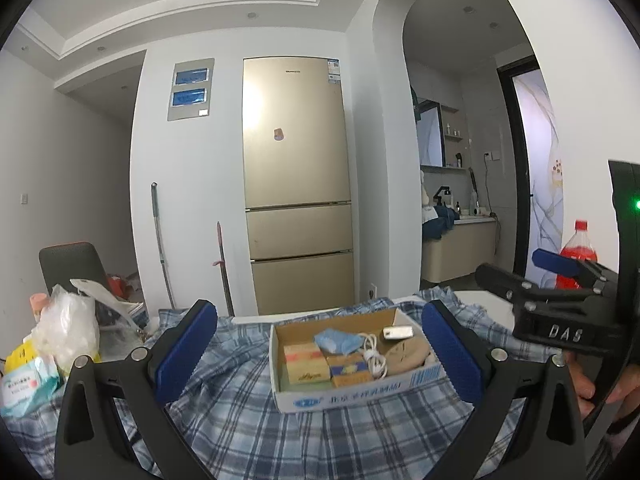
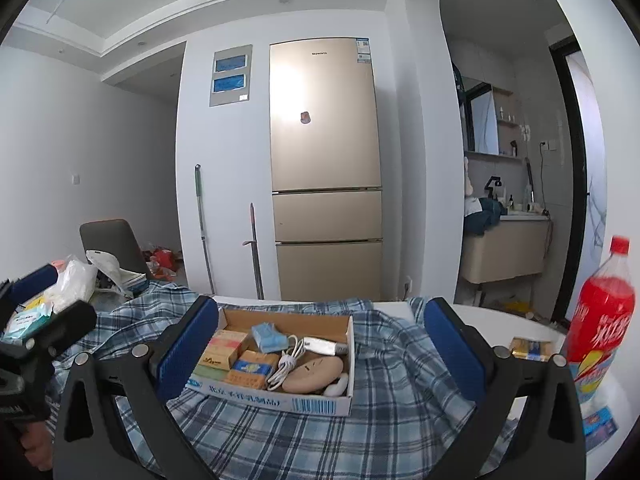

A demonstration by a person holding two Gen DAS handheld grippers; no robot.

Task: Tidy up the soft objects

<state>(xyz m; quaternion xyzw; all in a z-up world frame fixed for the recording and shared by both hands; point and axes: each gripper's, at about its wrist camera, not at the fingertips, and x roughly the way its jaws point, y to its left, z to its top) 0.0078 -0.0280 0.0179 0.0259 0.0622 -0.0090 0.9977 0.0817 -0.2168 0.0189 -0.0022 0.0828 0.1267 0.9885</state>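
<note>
left gripper (image 1: 316, 354): jaws spread wide, nothing between them, held above the near part of the plaid cloth, aimed at the box
right gripper (image 2: 322, 346): jaws also wide apart, empty, hovering just right of the left one; box sits between its pads in view, not touched
cardboard box (image 1: 340, 398): shallow open tray resting on the cloth, centre of table, printed blue text on near wall
box contents: blue face mask (image 1: 334, 340) at far middle, white cable (image 1: 374, 356) coiled centre, tan soft pouch-like item (image 1: 404, 354) on right, small cartons (image 1: 306, 362) on left, silver gadget (image 1: 396, 333) far right
plaid cloth (image 1: 248, 420): blue check fabric, rumpled, spread under the box and across the table
surroundings: red soda bottle (image 2: 600, 320) far right, tissue pack (image 1: 28, 386) and plastic bags at left, gold fridge (image 1: 296, 184) behind
step: looks like start or a pause between picks; neither tool committed
next move: likely lower one gripper to a soft item, mask or cloth; needs a pinch low on the fabric, clear of the cable
</note>
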